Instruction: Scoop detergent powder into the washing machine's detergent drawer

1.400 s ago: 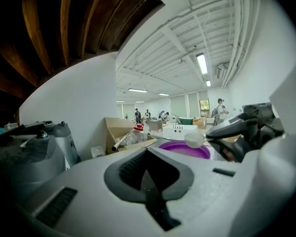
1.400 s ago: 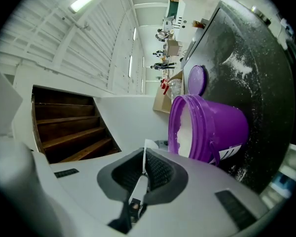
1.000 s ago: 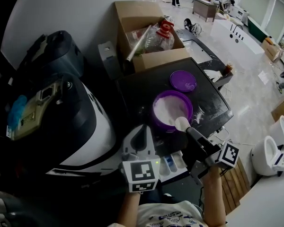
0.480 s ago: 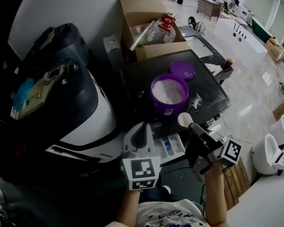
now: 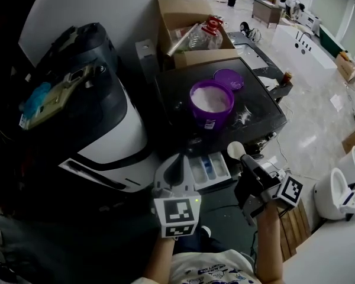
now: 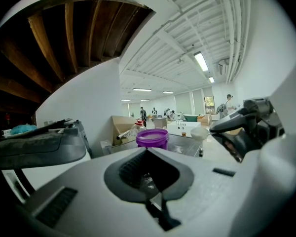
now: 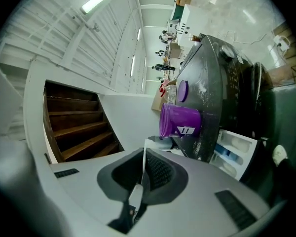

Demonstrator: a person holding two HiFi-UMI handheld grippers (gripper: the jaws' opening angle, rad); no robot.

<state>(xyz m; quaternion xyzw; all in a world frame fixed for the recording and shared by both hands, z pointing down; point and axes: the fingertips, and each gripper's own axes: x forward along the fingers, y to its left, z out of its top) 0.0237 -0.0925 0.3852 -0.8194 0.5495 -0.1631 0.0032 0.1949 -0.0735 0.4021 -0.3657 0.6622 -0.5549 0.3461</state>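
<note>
A purple tub of white detergent powder stands on the dark washing machine top, with its purple lid lying behind it. Below the top's front edge the white detergent drawer is pulled out. My right gripper is shut on the handle of a white scoop, whose bowl hovers just right of the drawer. The left gripper is shut and empty, at the drawer's left side. In the right gripper view the tub and drawer lie ahead. The left gripper view shows the tub and scoop.
Spilled powder streaks the top to the right of the tub. An open cardboard box full of items stands behind the machine. A bulky black and white appliance fills the left. A wooden slat mat lies on the floor at the right.
The right gripper has carried the scoop out of the tub and down toward me, to beside the open drawer. The left gripper has hardly moved.
</note>
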